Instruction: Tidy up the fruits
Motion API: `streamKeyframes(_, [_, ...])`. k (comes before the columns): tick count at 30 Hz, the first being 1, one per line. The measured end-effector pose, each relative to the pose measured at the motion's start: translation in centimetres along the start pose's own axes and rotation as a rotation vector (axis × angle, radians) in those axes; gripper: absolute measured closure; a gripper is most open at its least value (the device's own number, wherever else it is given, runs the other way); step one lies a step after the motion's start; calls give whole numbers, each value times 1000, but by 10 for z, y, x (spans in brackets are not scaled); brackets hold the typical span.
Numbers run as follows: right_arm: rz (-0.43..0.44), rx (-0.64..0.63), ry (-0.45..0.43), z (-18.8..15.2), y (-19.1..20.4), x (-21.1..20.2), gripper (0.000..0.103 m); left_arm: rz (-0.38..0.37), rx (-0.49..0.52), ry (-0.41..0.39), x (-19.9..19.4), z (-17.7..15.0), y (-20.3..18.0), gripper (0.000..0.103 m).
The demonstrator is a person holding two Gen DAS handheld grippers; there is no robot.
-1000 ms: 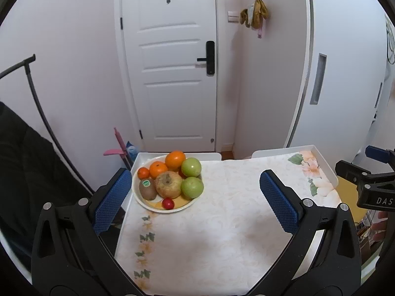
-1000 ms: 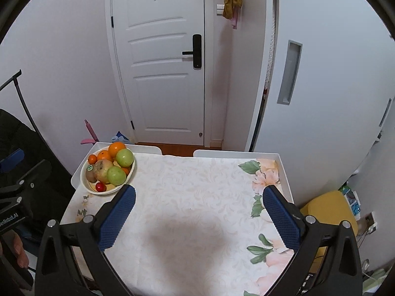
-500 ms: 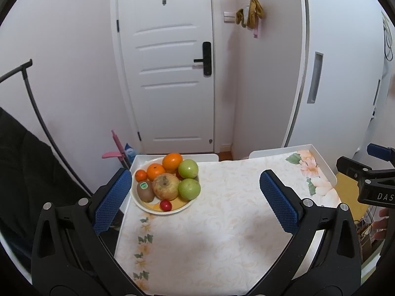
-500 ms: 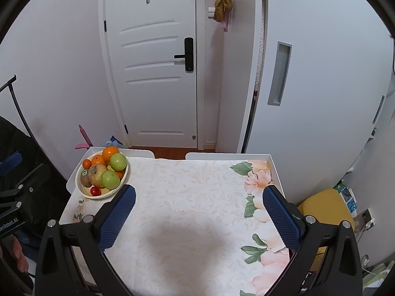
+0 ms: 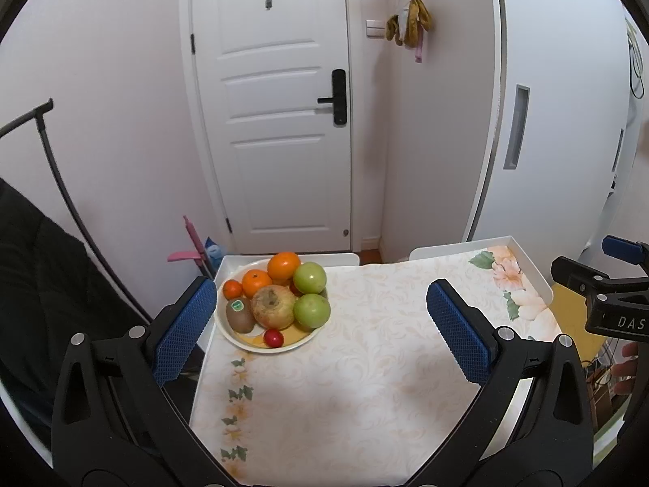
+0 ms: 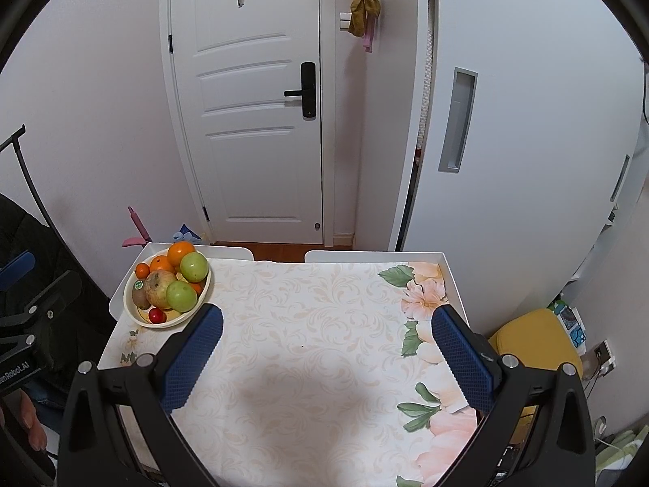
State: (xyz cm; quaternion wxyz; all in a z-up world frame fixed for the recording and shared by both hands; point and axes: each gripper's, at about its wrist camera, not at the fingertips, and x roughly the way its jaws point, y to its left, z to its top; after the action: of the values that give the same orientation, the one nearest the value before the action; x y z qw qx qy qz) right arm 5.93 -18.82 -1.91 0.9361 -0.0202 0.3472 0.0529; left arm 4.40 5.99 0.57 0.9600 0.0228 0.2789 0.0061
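The worktop lies bare across its middle and right side, with open passage there. The only obstacle is the fruit bowl at the far left corner, piled high. A low raised rim edges the right side.

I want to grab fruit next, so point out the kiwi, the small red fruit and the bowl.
kiwi (image 5: 240, 315): left wrist view, middle of its brown skin.
small red fruit (image 5: 273, 338): left wrist view, its centre.
bowl (image 5: 247, 343): left wrist view, near rim.
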Motion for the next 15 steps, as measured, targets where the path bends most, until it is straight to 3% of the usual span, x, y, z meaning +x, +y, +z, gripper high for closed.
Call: streamKeyframes(15, [-1,5,3,0,3,1,0,-2,0,-6,-1,-1,3,0])
